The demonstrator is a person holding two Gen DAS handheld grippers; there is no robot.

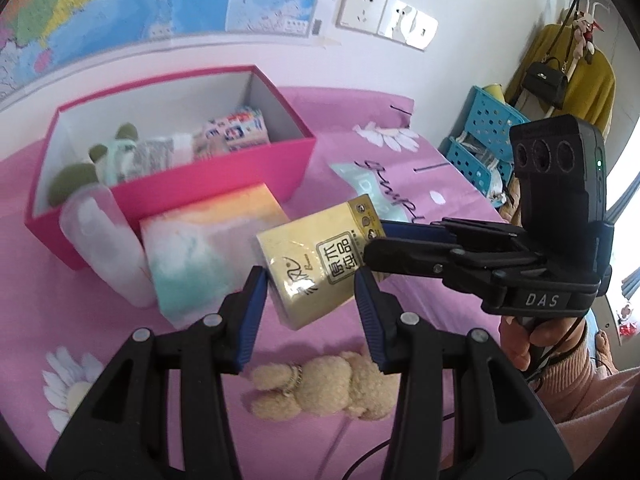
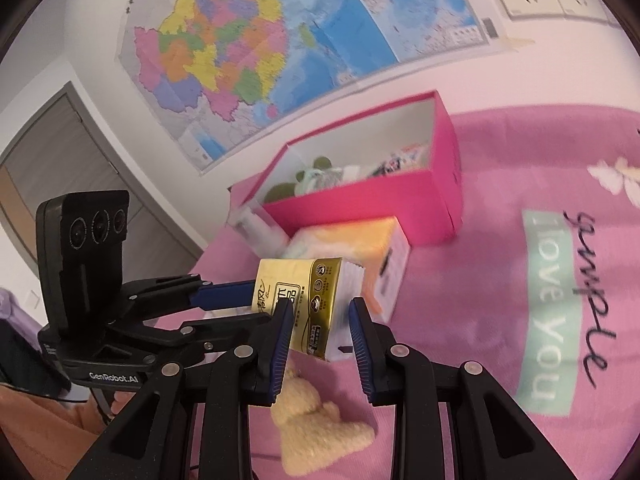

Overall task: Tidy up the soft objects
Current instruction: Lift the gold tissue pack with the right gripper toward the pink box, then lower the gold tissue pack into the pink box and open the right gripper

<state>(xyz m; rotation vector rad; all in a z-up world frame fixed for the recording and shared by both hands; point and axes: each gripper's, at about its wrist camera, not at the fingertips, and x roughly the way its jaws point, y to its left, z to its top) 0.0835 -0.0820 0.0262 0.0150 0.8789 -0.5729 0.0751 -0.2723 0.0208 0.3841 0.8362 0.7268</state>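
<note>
A yellow tissue pack (image 1: pixel 312 272) hangs tilted above the pink bedspread, held from two sides. My left gripper (image 1: pixel 310 300) is shut on its near end, with the blue pads pressing both sides. My right gripper (image 1: pixel 374 240) comes in from the right and is shut on the pack's gold-printed end. In the right wrist view the tissue pack (image 2: pixel 308 300) sits between my right gripper (image 2: pixel 318 328) pads, and my left gripper (image 2: pixel 260 308) clamps it from the left. Behind stands the open pink box (image 1: pixel 224 168), which holds a green plush toy (image 1: pixel 76 176) and small tissue packs (image 1: pixel 236 132).
A pastel tissue box (image 1: pixel 208 240) and a whitish soft roll (image 1: pixel 104 240) lean against the pink box's front. A beige teddy bear (image 1: pixel 324 388) lies on the bedspread under the grippers. Blue baskets (image 1: pixel 480 140) stand at the bed's right edge. The wall with a map is close behind.
</note>
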